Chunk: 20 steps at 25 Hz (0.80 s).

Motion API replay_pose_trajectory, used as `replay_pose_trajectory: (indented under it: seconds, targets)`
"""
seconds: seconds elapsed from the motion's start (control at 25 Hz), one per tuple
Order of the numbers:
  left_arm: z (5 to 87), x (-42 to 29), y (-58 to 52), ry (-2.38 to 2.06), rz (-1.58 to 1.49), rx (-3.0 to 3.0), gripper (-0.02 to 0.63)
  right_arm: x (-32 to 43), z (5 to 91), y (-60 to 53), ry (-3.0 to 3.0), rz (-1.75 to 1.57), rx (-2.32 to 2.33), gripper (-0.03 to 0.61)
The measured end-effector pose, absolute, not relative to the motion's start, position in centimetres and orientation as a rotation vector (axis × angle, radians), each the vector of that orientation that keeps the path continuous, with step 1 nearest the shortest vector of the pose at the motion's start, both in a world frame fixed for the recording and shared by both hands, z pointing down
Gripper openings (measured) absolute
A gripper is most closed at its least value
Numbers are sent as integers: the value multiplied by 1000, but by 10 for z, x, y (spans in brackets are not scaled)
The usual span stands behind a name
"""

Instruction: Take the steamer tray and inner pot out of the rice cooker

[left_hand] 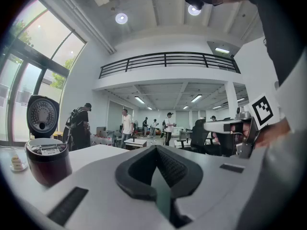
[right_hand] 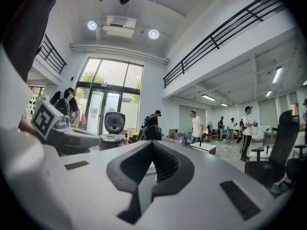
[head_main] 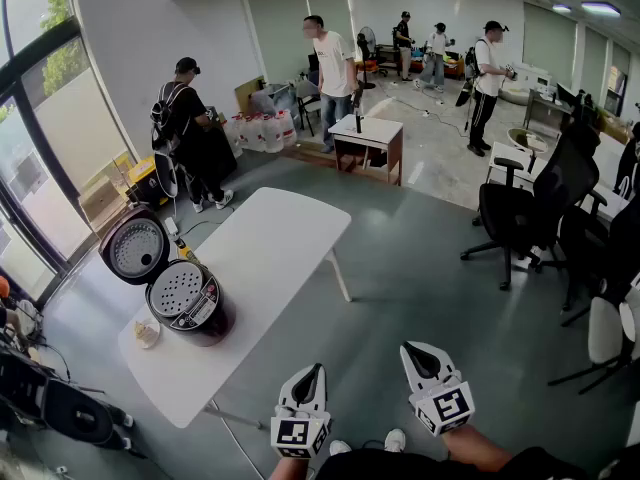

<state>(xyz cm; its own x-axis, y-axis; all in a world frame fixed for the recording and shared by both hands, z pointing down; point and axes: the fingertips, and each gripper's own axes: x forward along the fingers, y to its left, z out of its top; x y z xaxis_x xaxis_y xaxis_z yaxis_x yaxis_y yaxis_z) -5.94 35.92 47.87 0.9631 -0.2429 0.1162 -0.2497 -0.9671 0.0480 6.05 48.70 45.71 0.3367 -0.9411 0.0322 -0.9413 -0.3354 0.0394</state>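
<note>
The dark rice cooker (head_main: 190, 308) stands on the near left end of the white table (head_main: 280, 238), its lid (head_main: 133, 248) swung up. A perforated steamer tray (head_main: 178, 290) sits in its top; the inner pot is hidden below it. The left gripper view also shows the rice cooker (left_hand: 47, 161), at the left. Far off in the right gripper view, the rice cooker (right_hand: 113, 128) appears small. My left gripper (head_main: 311, 371) and right gripper (head_main: 416, 352) hover side by side off the table's near right, both shut and empty, well away from the cooker.
A small dish (head_main: 147, 333) lies on the table beside the cooker. Black office chairs (head_main: 530, 203) stand to the right. A small side table (head_main: 368, 138) and several people stand farther back. Bags and gear (head_main: 50, 403) lie on the floor at the left.
</note>
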Motion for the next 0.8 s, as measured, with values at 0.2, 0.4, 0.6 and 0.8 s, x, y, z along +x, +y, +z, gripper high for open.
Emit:
replay_pose_trajectory:
  seconds: [0.2,0.4,0.6,0.8]
  targets:
    - [479,-61,356,-384,171,3048,-5,61,453,484,-1772,-31,2511,-2]
    - [478,-62,350,-387,167,3042,-5,59,453,478,-1768,-33,2501,-3]
    - [475,-68,346,-382,147,3036,-5,53,452,471,-1763,-53,2510,-2]
    - [475,-76,333,-400,142,3044,-5,40,449,455,-1730,-90,2449,5]
